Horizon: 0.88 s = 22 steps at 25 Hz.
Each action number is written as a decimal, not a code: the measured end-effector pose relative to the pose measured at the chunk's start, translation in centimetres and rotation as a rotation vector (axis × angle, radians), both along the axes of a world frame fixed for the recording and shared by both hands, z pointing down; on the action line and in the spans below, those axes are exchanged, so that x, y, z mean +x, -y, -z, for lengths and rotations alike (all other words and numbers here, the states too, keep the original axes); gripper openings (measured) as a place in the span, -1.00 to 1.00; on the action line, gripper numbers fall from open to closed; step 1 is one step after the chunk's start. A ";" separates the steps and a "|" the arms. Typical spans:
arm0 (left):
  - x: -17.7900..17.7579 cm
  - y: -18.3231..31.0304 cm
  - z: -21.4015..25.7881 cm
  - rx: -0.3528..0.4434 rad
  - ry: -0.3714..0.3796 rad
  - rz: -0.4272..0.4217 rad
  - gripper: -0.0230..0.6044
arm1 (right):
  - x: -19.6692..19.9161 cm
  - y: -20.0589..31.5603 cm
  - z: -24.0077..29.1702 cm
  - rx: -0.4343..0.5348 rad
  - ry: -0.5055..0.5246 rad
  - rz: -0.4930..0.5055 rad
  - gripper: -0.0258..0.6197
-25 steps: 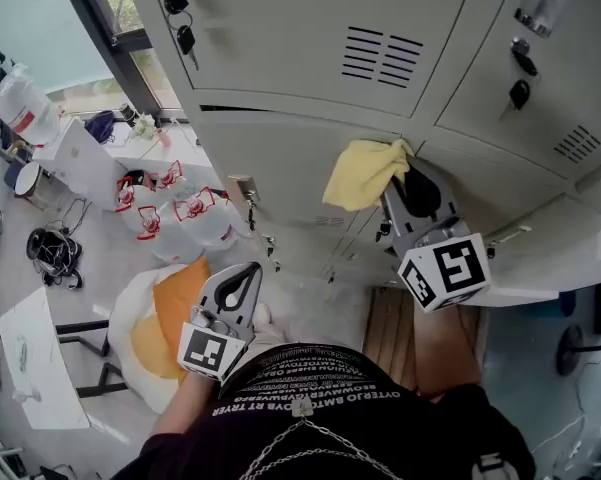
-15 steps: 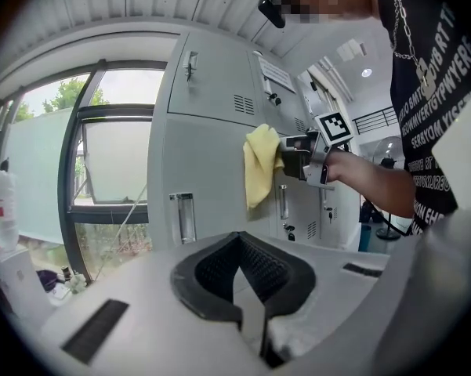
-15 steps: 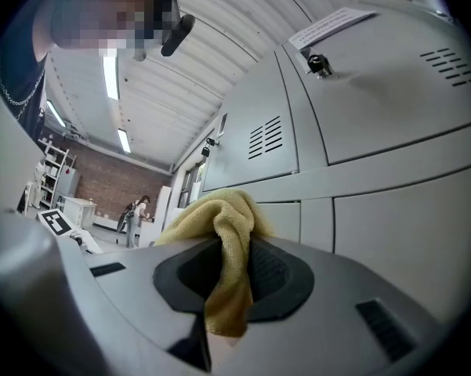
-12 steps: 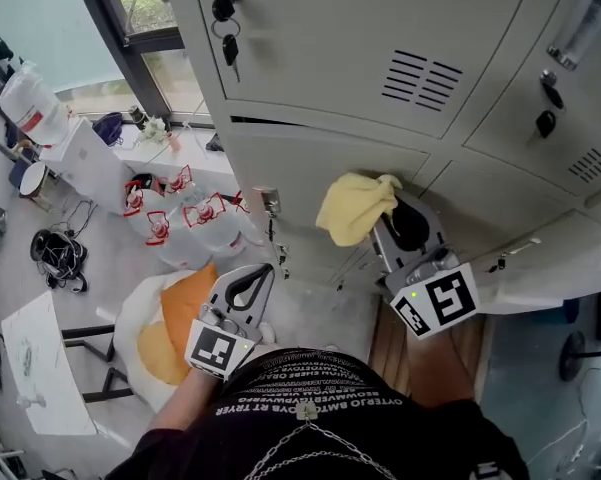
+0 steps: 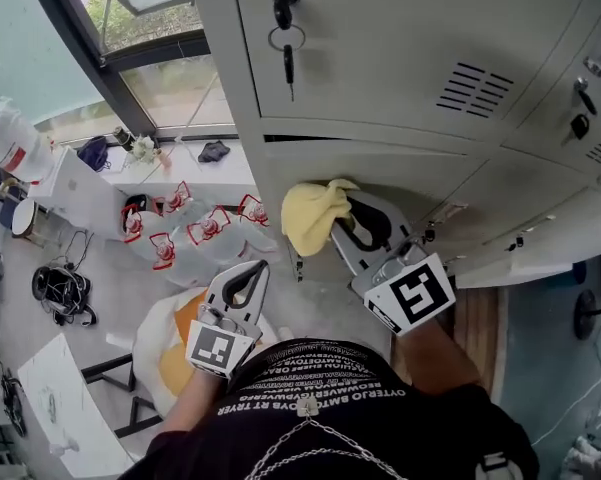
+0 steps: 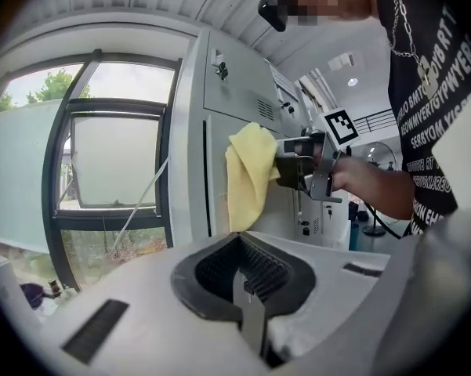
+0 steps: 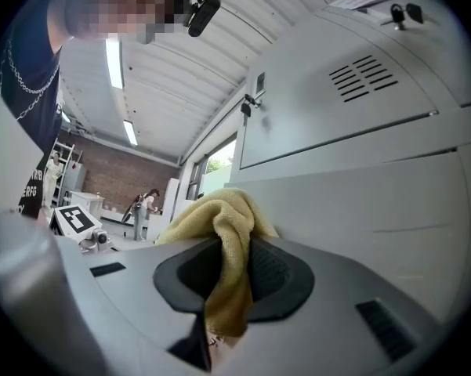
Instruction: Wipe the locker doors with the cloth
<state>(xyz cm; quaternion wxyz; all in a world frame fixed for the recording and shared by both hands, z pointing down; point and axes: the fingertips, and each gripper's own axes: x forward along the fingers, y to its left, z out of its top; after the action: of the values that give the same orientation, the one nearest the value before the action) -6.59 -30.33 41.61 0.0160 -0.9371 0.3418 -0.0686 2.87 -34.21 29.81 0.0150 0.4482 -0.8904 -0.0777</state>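
the right gripper [image 5: 338,218] has its jaws clamped on a yellow cloth [image 5: 308,216], which bunches out past the tips and hangs in a loose fold. in the right gripper view the cloth [image 7: 219,225] runs down through the pinch of the right gripper [image 7: 218,288], with grey metal right behind it. the cloth sits at the lower locker door [image 5: 400,168], just under the seam below the upper locker door [image 5: 400,28] and close to the left edge of the locker bank. whether it presses on the metal or only hangs just beside it cannot be told.

a key [image 5: 286,28] sits in the upper door's lock, with a ring and a second key hanging from it, and vent slots [image 5: 475,88] lie to its right.

the left gripper [image 5: 252,270] is held low and near the person's body, well apart from the lockers. its jaws are together with nothing between them [image 6: 247,288], and it looks toward the cloth [image 6: 249,175].

on the floor at left lie clear bags with red print [image 5: 195,233] and a coil of black cable [image 5: 60,293], below a window [image 5: 150,18].
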 end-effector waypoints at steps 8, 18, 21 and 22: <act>-0.3 2.0 0.0 0.005 -0.019 -0.124 -0.92 | -2.2 1.6 -0.3 0.014 -0.067 -0.094 -0.71; 2.7 1.9 -0.5 -0.010 -0.021 -0.240 -0.92 | 3.2 0.9 -0.5 0.001 -0.057 -0.243 -0.70; 3.4 2.0 -0.1 -0.005 -0.024 -0.224 -0.92 | 5.6 0.5 -0.7 -0.008 -0.078 -0.280 -0.70; 3.5 2.0 -0.1 -0.004 -0.025 -0.214 -0.92 | 6.3 0.4 -0.8 -0.010 -0.087 -0.288 -0.70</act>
<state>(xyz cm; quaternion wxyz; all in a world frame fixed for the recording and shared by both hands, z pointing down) -3.05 -32.32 41.67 0.0171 -0.9691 0.2396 -0.0557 9.16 -34.57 30.62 0.0667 0.5676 -0.8157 -0.0895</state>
